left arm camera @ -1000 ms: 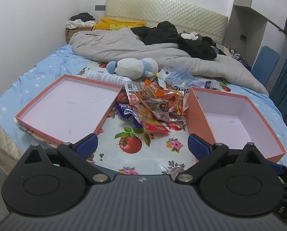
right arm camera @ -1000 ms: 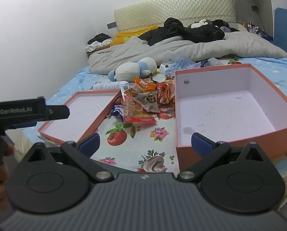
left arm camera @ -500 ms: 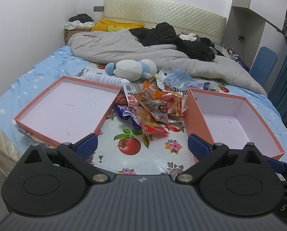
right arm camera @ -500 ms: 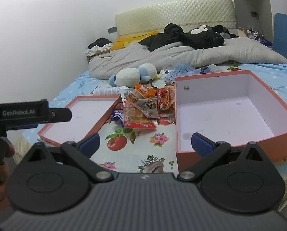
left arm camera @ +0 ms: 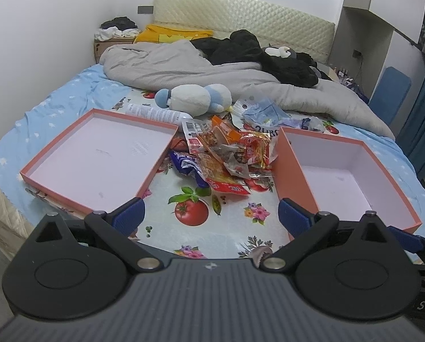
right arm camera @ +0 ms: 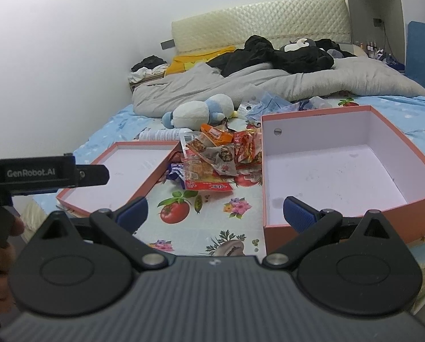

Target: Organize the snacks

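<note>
Left wrist view: compared with a second ago the camera sits a little higher and farther back, so more of the bed (left arm camera: 55, 108) shows; the things on it lie as they did. The left tongs (left arm camera: 211, 216) are spread wide with nothing between the blue pads, hanging above the glossy fruit-and-flower printed cloth (left arm camera: 192, 213). The snacks (left arm camera: 226, 156), a loose heap of crinkly foil and clear plastic packets in orange, red and blue, rest on that cloth between two cardboard pieces. To the left is the shallow box lid (left arm camera: 98, 154), salmon outside and pale lilac inside, holding nothing. To the right stands the deeper box (left arm camera: 349, 176), same colours, also bare inside. Behind the heap lie a soft white-and-blue plush toy (left arm camera: 195, 99) and a rumpled grey duvet (left arm camera: 212, 71).

Right wrist view: the framing has likewise drawn back slightly. The right tongs (right arm camera: 216, 213) are spread apart and grip nothing, poised over the cloth's near edge. The box (right arm camera: 340, 171) is just ahead to the right, its wall pierced by a round hole; the lid (right arm camera: 127, 171) lies left, and the snacks (right arm camera: 218, 154) are piled between, touching both. The left tool's black body enters from the left edge.
</note>
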Demonstrator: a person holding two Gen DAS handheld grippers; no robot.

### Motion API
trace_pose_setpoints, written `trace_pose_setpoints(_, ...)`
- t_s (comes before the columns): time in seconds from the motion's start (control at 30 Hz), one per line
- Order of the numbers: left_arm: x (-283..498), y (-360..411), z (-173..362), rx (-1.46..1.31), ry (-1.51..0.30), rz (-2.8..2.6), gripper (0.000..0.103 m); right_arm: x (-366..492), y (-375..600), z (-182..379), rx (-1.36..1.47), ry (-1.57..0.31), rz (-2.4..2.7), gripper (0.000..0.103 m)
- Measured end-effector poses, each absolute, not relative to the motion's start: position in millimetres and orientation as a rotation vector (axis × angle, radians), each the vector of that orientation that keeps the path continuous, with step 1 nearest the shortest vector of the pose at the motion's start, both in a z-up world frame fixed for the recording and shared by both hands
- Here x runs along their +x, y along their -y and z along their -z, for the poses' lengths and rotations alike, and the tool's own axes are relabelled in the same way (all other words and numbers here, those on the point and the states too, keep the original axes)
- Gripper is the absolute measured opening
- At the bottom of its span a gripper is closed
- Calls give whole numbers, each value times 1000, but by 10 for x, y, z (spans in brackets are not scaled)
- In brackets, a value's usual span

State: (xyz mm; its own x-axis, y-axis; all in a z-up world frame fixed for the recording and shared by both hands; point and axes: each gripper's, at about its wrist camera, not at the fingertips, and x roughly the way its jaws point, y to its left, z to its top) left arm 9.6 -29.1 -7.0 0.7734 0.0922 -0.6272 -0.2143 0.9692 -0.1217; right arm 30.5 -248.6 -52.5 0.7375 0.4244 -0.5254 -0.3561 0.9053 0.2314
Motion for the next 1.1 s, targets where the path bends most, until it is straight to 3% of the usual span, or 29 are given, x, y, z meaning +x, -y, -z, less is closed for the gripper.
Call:
trace_pose_setpoints(0.37, 154, 226, 71, -215, -663, -137, 101, 532, 2900, 354, 160, -535, -417, 103)
trace_pose_setpoints(0.83, 549, 63, 279, -241, -724, -94, 101, 843, 2858, 516, 139, -596, -388, 103)
trace_pose_setpoints(1.0, 723, -49, 401, -251, -753, -80, 101, 930, 2720, 537, 104, -592, -405, 96)
trace_pose_setpoints(1.1, 829, -133, 494, -267, -769, -85, 100, 990, 2613, 563, 79, -594, -412, 85)
